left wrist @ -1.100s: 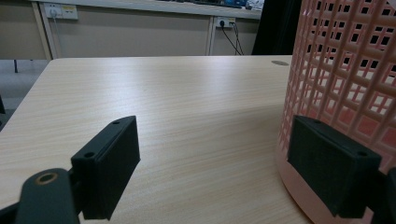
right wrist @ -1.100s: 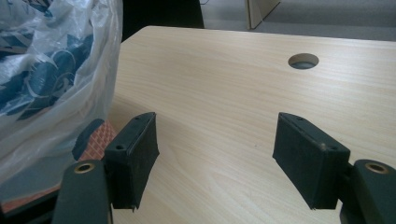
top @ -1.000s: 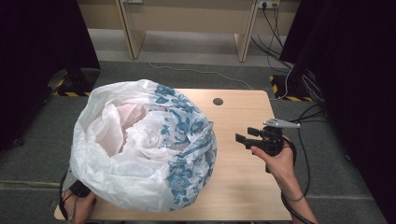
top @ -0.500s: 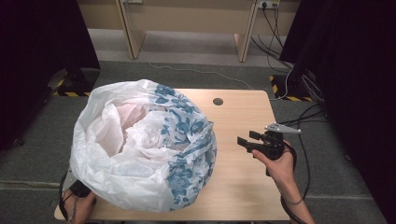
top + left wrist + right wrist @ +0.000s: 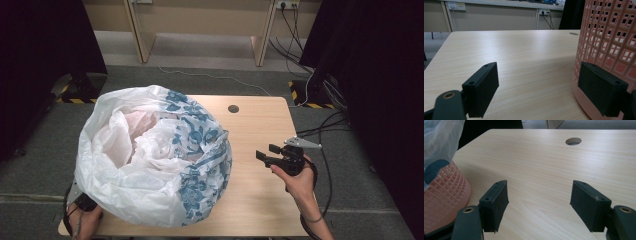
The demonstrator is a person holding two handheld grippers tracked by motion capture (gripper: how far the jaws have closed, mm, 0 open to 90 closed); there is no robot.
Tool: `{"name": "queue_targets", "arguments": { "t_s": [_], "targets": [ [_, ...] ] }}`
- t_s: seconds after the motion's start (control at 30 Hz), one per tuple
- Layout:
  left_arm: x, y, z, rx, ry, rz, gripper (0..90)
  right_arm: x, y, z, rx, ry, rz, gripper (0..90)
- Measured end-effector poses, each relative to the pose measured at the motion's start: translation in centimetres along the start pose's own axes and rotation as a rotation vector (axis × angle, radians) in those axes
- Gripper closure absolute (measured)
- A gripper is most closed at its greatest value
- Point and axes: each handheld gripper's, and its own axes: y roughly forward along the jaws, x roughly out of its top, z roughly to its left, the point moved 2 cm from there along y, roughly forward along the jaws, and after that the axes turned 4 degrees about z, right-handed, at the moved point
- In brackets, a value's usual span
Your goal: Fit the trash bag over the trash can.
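Note:
A pink lattice basket [image 5: 609, 37] stands on the left half of the wooden table [image 5: 265, 120], lined with a big white plastic bag with blue flower print [image 5: 150, 165] that billows over its rim. My left gripper [image 5: 539, 87] is open low at the basket's foot, with bare tabletop between the pads and one pad just in front of the basket wall. The hand holding it [image 5: 85, 220] peeks out under the bag at the near left corner. My right gripper [image 5: 266, 152] hovers open to the right of the bag, pointing left toward it. In its own view the right gripper [image 5: 540, 202] has only table between its pads, and the basket [image 5: 441, 192] is off to the left.
A round cable hole [image 5: 233, 108] sits in the table near its far edge. Bare wood stretches to the right of the bag. Cables trail on the floor at the right, and dark curtains hang on both sides.
My right gripper has sunk a little toward the table and drifted slightly nearer the front edge, still open. The left hand and the bag have not moved.

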Motion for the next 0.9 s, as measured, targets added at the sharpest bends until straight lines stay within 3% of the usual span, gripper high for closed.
{"name": "queue_targets", "arguments": {
  "t_s": [0.47, 0.9],
  "targets": [
    [0.0, 0.0, 0.0, 0.0, -0.001, -0.001, 16.2, -1.8, 0.8, -0.6, -0.032, -0.028, -0.015, 30.4],
    [0.0, 0.0, 0.0, -0.001, 0.0, -0.001, 16.2, -4.4, 1.6, -1.6, -0.06, -0.005, -0.016, 30.0]
  ]
}}
